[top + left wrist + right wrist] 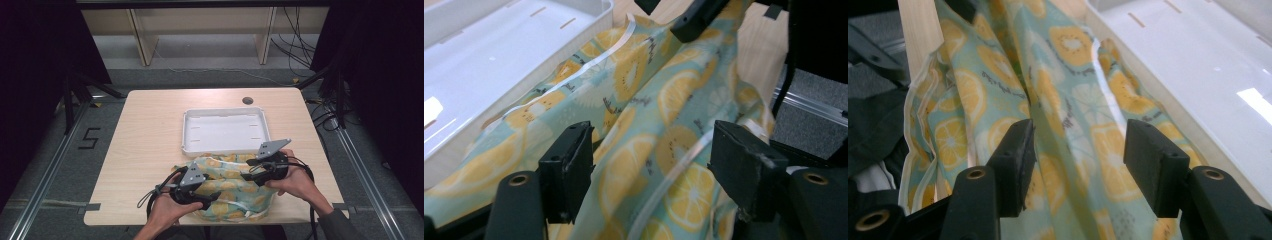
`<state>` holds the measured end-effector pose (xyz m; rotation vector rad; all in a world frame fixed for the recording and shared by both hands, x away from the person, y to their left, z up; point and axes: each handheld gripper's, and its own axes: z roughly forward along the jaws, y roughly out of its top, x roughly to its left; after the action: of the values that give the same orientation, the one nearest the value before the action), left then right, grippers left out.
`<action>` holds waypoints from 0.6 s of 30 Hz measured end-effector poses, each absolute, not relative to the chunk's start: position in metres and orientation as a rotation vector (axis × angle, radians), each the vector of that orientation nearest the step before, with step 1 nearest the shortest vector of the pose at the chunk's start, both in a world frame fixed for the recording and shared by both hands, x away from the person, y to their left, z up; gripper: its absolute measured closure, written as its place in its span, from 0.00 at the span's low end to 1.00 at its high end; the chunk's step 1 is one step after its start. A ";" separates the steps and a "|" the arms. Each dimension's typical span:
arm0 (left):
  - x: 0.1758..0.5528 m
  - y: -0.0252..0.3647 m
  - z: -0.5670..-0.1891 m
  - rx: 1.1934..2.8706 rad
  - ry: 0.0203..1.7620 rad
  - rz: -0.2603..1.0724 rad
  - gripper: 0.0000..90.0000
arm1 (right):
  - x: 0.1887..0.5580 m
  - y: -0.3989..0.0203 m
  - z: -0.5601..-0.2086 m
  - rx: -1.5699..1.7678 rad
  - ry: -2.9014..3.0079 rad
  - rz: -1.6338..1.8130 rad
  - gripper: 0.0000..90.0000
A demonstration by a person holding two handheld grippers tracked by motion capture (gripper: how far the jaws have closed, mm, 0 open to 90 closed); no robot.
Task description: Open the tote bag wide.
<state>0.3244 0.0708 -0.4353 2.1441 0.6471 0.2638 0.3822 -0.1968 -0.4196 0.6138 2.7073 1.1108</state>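
Note:
A crumpled cloth printed with yellow lemon slices on pale green, edged with a white trim, lies on the wooden table at the near edge. It sits just in front of a white tray. My left gripper rests at the cloth's near left side, and in the left gripper view its jaws stand open over the fabric without pressing it. My right gripper is at the cloth's right side. Its jaws are open astride a raised fold, with pads apart from it.
The white tray has nothing in it and lies just beyond the cloth, its near rim touching the fabric. A round cable hole is at the table's far edge. Bare wood spreads to the left. Dark stands and cables flank the table.

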 end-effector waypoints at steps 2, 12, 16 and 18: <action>0.332 0.066 -0.440 2.173 0.659 0.240 0.46 | 0.384 -0.191 -0.422 0.604 2.726 1.085 0.54; 0.322 0.066 -0.451 2.310 0.537 0.164 0.96 | 0.400 -0.172 -0.438 0.506 2.828 0.851 0.99; 0.309 0.072 -0.453 2.387 0.454 0.156 0.99 | 0.412 -0.178 -0.433 0.588 2.747 0.792 1.00; 0.301 0.076 -0.456 2.398 0.446 0.145 0.99 | 0.420 -0.182 -0.430 0.619 2.696 0.784 1.00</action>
<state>0.3012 0.0765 -0.4565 2.3984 0.4455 0.1447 0.4200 -0.1823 -0.4296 0.6193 2.6958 0.7837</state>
